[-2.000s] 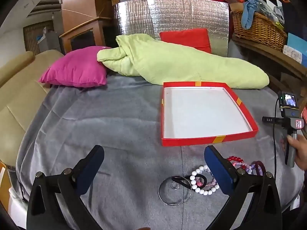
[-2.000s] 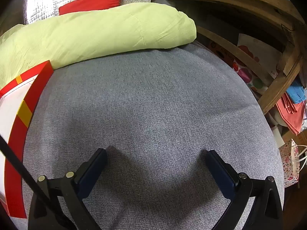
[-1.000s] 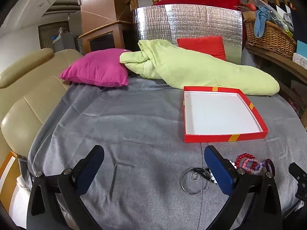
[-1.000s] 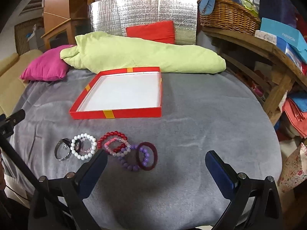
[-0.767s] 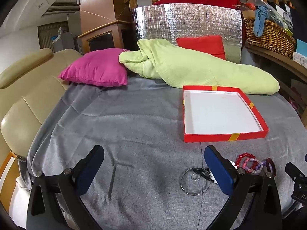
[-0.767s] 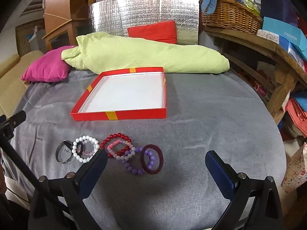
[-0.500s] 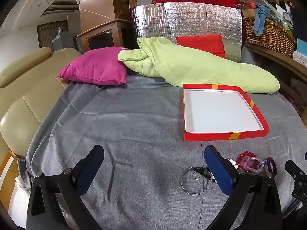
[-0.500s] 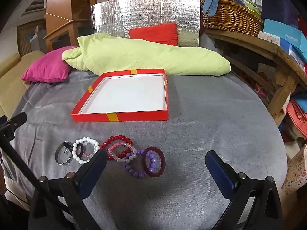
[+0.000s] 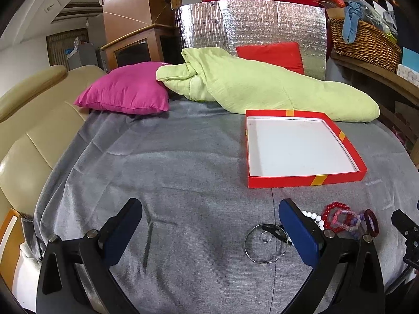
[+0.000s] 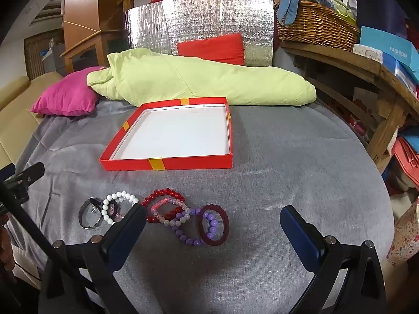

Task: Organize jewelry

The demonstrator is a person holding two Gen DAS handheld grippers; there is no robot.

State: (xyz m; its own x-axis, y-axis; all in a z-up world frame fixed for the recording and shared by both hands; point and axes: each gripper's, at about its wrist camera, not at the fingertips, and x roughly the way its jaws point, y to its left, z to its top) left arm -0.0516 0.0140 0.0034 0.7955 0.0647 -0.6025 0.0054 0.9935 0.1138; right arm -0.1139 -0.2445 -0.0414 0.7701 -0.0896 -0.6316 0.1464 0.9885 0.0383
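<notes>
Swung since two seconds ago onto bracelets (image 10: 167,213) at 10 o'clock of right gripper (image 10: 212,226); left gripper (image 9: 209,230) likewise spread, ungripping. "FASHION" on blue box (image 10: 392,48). Red tray (image 10: 170,133) bare inside

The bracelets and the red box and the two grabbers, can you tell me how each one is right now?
Red box: open, empty, flat on the grey cloth.
Bracelets: overlapping in a row on the cloth, in front of the box, none inside.
Silver bangle: lying flat at the row's left end.
Left gripper: open, holding nothing.
Right gripper: open, holding nothing.
</notes>
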